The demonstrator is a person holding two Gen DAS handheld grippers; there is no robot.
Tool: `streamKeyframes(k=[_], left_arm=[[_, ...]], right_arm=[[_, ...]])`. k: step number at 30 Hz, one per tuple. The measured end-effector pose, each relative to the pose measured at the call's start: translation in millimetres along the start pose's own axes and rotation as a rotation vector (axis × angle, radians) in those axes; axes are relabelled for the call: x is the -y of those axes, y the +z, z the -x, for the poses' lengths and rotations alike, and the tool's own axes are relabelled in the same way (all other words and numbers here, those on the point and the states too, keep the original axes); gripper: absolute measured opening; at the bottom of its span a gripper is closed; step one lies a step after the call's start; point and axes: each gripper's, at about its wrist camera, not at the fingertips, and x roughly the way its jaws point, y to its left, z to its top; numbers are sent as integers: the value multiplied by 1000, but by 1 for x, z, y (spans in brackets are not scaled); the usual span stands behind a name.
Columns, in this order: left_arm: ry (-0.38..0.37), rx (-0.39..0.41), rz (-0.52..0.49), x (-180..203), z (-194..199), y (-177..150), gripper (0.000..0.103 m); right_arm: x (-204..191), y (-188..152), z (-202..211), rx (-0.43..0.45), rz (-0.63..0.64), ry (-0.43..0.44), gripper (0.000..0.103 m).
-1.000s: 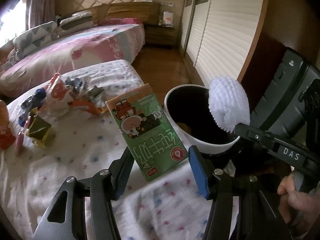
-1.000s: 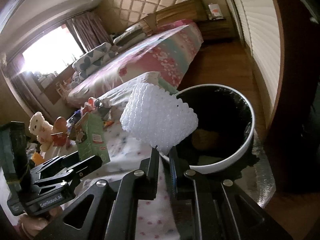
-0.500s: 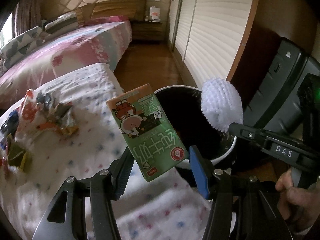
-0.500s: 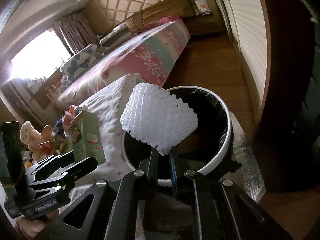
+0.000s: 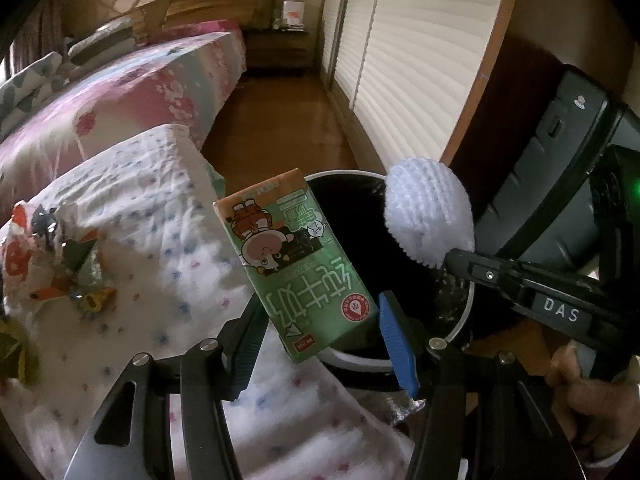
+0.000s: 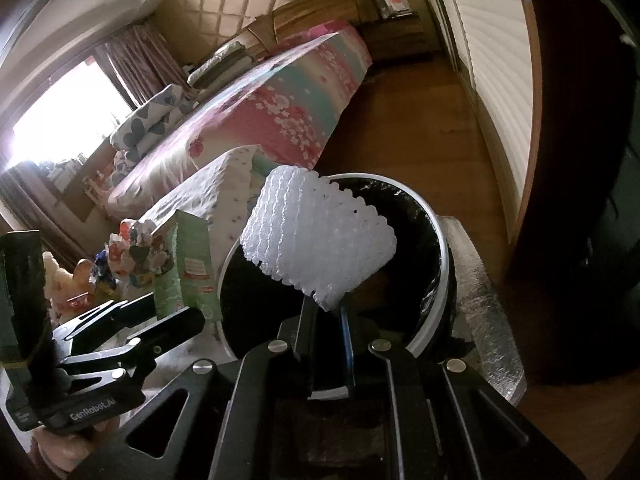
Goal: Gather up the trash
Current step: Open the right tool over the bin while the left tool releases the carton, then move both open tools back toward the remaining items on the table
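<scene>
- Left gripper [image 5: 320, 344] tilts downward, clamped on a green carton [image 5: 296, 264]; the carton hangs upside down over the near left rim of the bin [image 5: 352, 360].
- Right gripper [image 6: 326, 320] also slants down, pinched tight on a white foam net [image 6: 316, 240], held above the bin's dark opening.
- A hand [image 5: 588, 396] grips the right tool's handle, right of the bin.
- Wrappers [image 5: 60, 264] lie on the quilt [image 5: 160, 216], left of the bin.
</scene>
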Motion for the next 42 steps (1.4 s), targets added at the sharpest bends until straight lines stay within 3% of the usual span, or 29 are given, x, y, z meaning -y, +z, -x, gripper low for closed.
streamKeyframes(k=[6, 11, 15, 20, 27, 42], left_arm=[[-1, -10, -9, 0, -5, 0, 59], [-6, 14, 16, -8, 5, -6, 66], [-6, 37, 53, -19, 19, -18, 66], [25, 70, 116, -38, 42, -42, 69], [82, 98, 217, -71, 75, -77, 69], [241, 148, 367, -136, 141, -134, 69]], right_arm=[[6, 5, -4, -8, -14, -8, 18], [9, 3, 1, 6, -39, -16, 41], [6, -1, 6, 23, -46, -7, 46], [-9, -6, 13, 56, -39, 19, 73], [-51, -19, 11, 66, 23, 63, 78], [-140, -48, -21, -10, 159, 174, 79]])
